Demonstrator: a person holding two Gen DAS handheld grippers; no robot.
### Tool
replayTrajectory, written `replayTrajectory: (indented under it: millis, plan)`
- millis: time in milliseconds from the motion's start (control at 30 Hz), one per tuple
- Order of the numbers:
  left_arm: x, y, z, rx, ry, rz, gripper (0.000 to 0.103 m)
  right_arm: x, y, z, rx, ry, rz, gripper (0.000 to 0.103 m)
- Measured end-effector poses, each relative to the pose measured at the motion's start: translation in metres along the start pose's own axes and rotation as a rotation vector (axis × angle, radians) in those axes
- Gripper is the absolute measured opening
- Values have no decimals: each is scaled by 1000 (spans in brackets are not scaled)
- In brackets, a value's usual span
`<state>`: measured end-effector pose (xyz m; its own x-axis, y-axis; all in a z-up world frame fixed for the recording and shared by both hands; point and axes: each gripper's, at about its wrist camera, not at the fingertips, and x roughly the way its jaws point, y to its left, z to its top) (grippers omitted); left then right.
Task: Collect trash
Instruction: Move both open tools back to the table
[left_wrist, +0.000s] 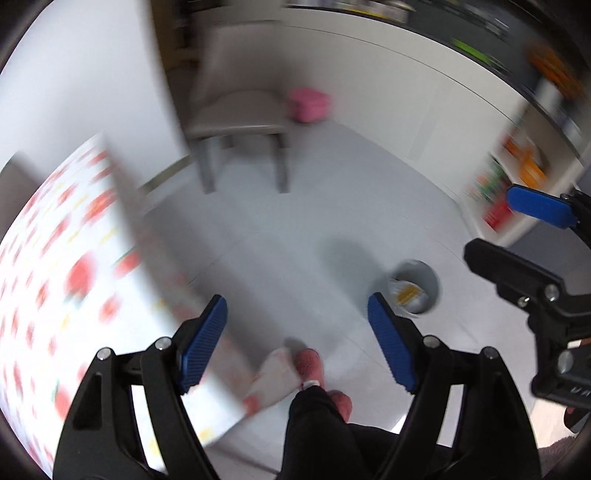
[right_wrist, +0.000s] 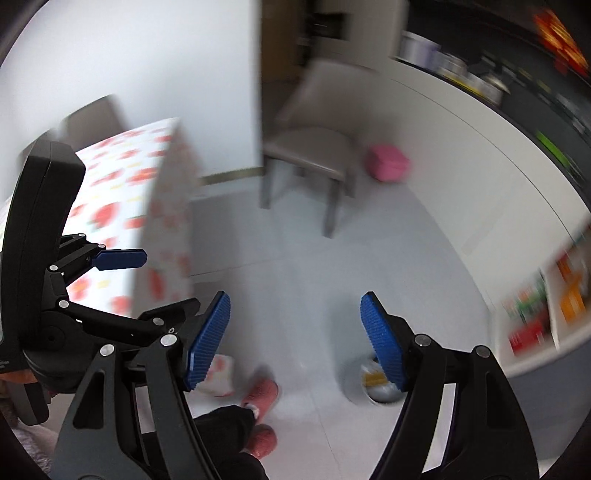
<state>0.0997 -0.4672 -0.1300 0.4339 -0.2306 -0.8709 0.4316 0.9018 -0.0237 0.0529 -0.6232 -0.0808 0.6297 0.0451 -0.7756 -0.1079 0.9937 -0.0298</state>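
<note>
Below, bin: one small round grey waste bin (left_wrist: 415, 288) stands on the pale grey tiled floor (left_wrist: 295, 236); from the left wrist it lies just outside and to the right of the jaws, beyond the right pad; from the right wrist it (right_wrist: 380, 384) sits low, partly hidden behind the right pad
Bin contents: crumpled clear wrapper with a yellow patch (left_wrist: 406, 293); blur hides any finer count
Left gripper (left_wrist: 297, 341): jaws wide apart, holding nothing; only floor and the person's foot between the pads
Right gripper (right_wrist: 295, 339): jaws spread wide, nothing gripped; bare floor between them
Worktop: one, covered in a white cloth with red strawberry print (left_wrist: 55, 266), to the left of both grippers; its cloth corner hangs near the feet
Chairs: one grey-beige seat (right_wrist: 314, 155) clearly seen; a second chair back (right_wrist: 92, 118) behind the worktop
Pink box (left_wrist: 308, 105): one, on the floor beside the chair
Feet: two pink slippers (right_wrist: 260, 397), black trouser leg above
</note>
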Motion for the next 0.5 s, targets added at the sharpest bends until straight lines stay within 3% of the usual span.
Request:
replayTrajectory:
  millis: [333, 500]
  plan:
    - [-96, 180, -114, -416, -18, 250, 80, -6, 186, 41, -320, -21, 265, 70]
    - [-142, 263, -157, -500, -11, 343, 80, -15, 289, 65, -375, -36, 333, 70]
